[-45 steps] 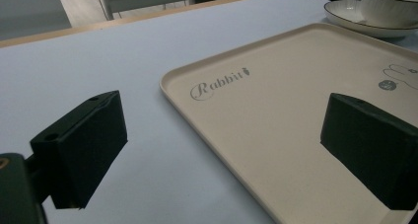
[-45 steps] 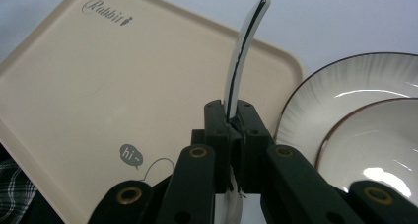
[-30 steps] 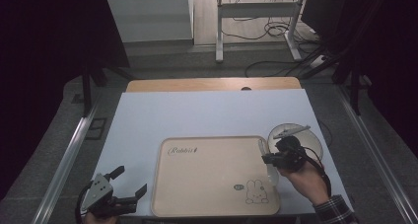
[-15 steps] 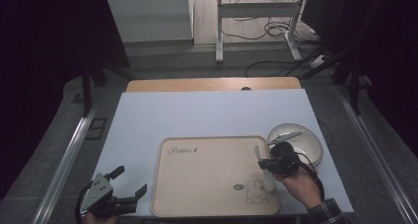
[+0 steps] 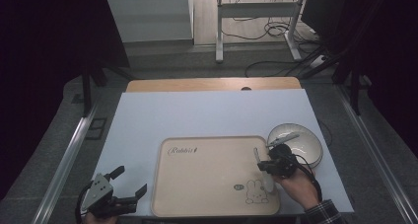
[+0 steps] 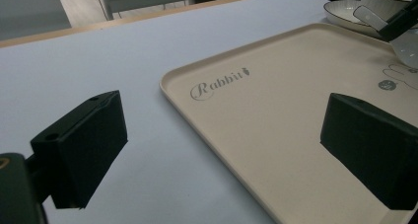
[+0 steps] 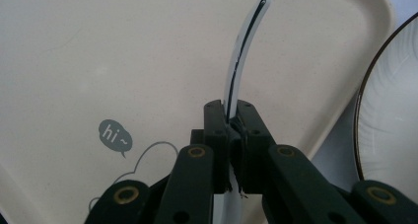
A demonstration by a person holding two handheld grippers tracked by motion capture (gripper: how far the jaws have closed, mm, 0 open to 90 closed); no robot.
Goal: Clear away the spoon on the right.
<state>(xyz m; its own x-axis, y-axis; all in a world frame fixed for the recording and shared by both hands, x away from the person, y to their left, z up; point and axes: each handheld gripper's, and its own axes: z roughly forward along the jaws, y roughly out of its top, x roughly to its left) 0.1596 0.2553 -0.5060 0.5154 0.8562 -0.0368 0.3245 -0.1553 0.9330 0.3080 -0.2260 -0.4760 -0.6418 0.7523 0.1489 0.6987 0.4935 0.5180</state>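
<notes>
White ceramic soup spoon (image 7: pixel 239 61) with a dark rim sits clamped edge-on in the right gripper (image 5: pixel 270 166), jaws closed tight on its handle, above the beige rabbit-print tray (image 5: pixel 207 184) near its right edge, probably for setting down, while the left gripper (image 5: pixel 129 184) rests wide open, holding nothing, just left of that tray.

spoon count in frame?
2. The held spoon is clamped in the right gripper over the tray's right side. The second spoon lies in the white bowl beside the tray. None looks hidden.
</notes>
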